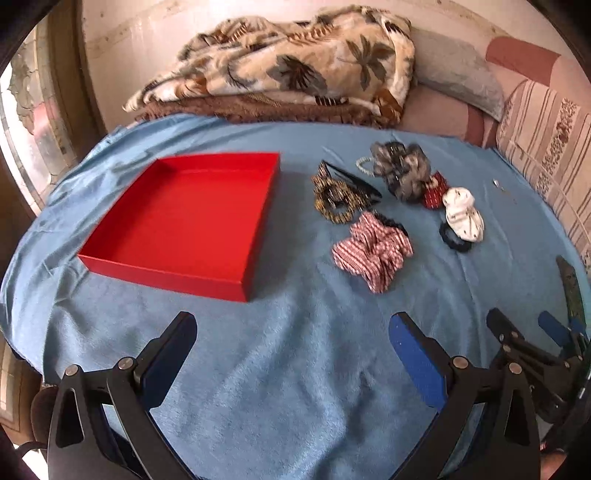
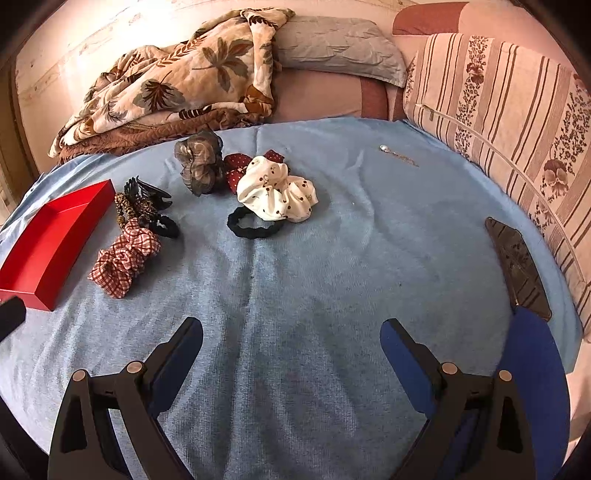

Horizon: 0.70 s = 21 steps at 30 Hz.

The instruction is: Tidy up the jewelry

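both grippers, left gripper (image 1: pixel 293 332) and right gripper (image 2: pixel 291 338), hang released and empty. the red box (image 1: pixel 177 218) sits at 10 o'clock, scrunchies (image 1: pixel 373 251) at 1; pinch one piece by its middle.

Blue cloth (image 2: pixel 295 266) spread over bed surface, lightly creased; leaf-print blanket (image 2: pixel 177 81) crumpled at far edge, lying on brown quilted cover (image 2: pixel 140 138); grey pillow (image 2: pixel 332 48) just beside blanket, against pale wall (image 2: pixel 92 33); striped floral cushion (image 2: pixel 509 122) along right side, touching cloth edge; dark flat patterned object (image 2: pixel 517 269) on cloth near cushion, identity unclear; pink-brown upholstery (image 2: pixel 325 96) below pillow.
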Each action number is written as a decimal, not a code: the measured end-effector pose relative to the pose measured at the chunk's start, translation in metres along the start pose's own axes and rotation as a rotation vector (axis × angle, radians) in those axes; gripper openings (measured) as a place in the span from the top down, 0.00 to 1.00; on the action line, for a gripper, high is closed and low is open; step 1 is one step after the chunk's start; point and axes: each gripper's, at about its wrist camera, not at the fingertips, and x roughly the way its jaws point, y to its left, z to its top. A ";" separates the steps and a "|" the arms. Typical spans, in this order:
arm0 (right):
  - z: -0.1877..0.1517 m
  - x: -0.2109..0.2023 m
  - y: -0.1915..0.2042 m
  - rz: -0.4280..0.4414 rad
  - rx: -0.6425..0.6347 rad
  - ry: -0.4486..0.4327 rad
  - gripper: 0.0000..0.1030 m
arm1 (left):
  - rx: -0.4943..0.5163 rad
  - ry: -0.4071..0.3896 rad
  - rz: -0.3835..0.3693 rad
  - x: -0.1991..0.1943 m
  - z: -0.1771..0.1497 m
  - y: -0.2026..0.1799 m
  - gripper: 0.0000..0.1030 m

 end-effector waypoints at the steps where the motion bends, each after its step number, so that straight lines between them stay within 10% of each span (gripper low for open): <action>1: 0.000 0.000 -0.001 0.001 0.002 0.001 0.04 | 0.002 0.007 0.000 0.002 -0.001 -0.001 0.00; 21: 0.031 0.011 -0.014 0.045 -0.003 -0.012 0.04 | 0.020 -0.013 -0.100 0.012 0.044 0.011 0.04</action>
